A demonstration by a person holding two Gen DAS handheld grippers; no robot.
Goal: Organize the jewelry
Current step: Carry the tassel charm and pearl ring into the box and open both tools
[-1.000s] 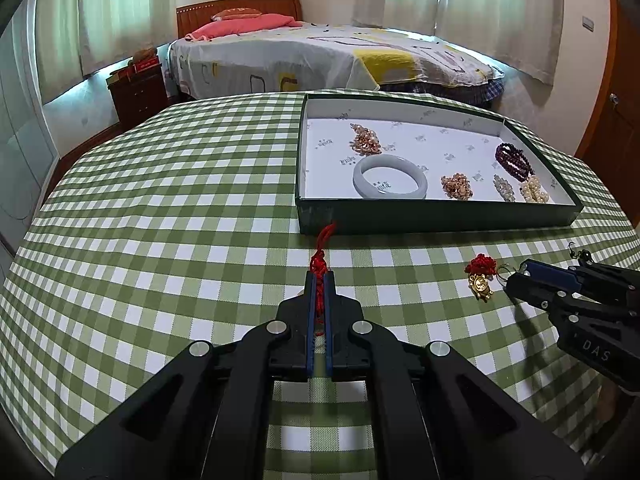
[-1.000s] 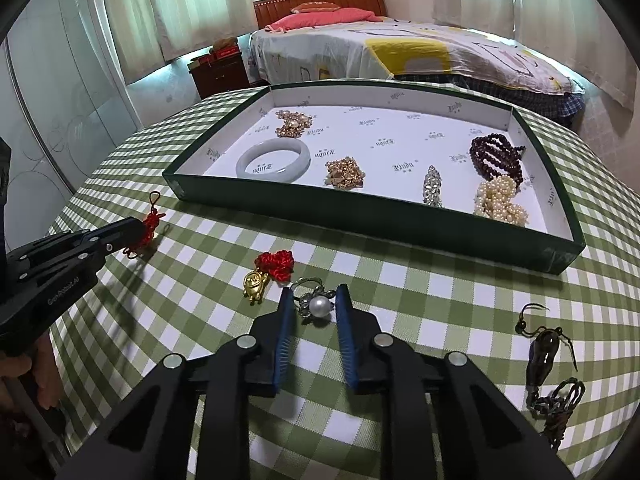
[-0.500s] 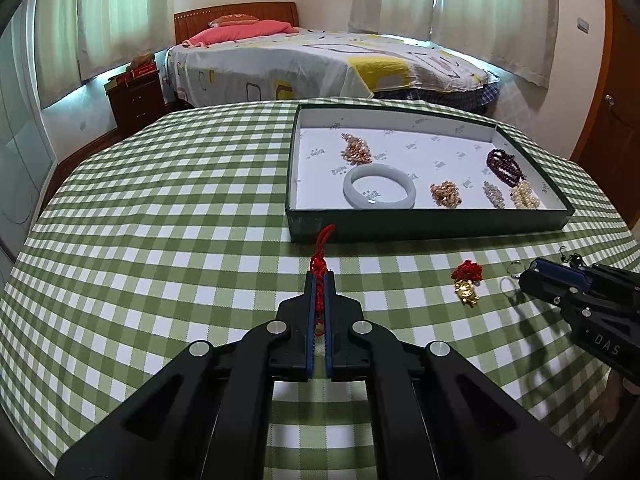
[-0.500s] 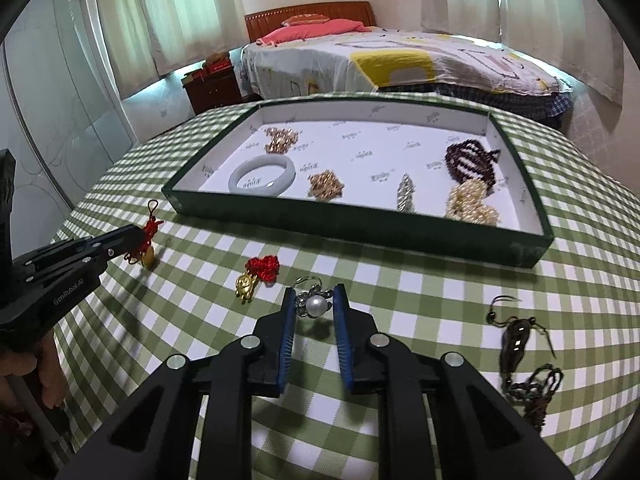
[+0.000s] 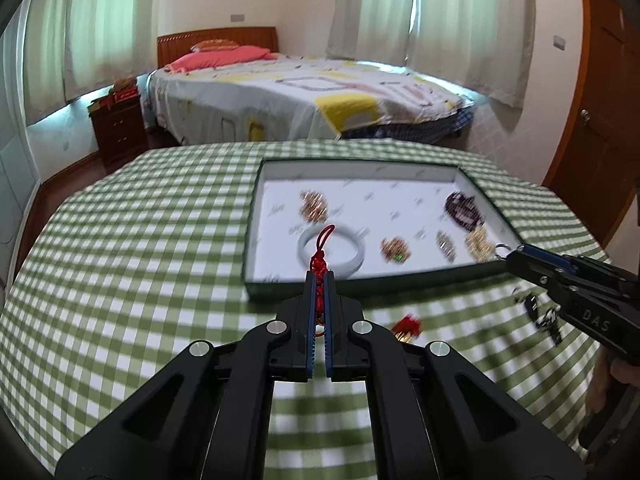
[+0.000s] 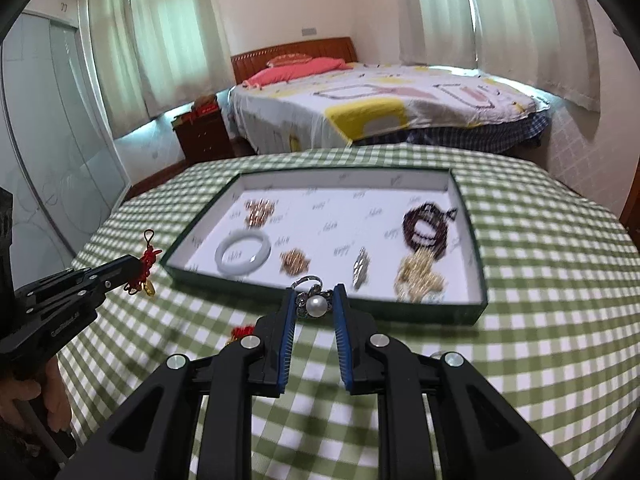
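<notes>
My left gripper (image 5: 319, 280) is shut on a red knotted cord charm (image 5: 320, 258) and holds it above the table, in front of the green jewelry tray (image 5: 372, 280). From the right wrist view the same charm (image 6: 145, 266) hangs left of the tray (image 6: 320, 298). My right gripper (image 6: 314, 300) is shut on a pearl ring (image 6: 313, 305), raised near the tray's front wall. It shows at the right in the left wrist view (image 5: 510, 254).
The tray holds a white jade bangle (image 6: 243, 252), a dark bead bracelet (image 6: 426, 226), pearl beads (image 6: 418, 276) and several small gold pieces. A red and gold charm (image 5: 407, 327) and dark earrings (image 5: 542, 314) lie on the green checked tablecloth. A bed stands behind.
Both grippers have risen from the table and moved toward the tray, each carrying its piece. The tray now looks lower and farther down in both views.
</notes>
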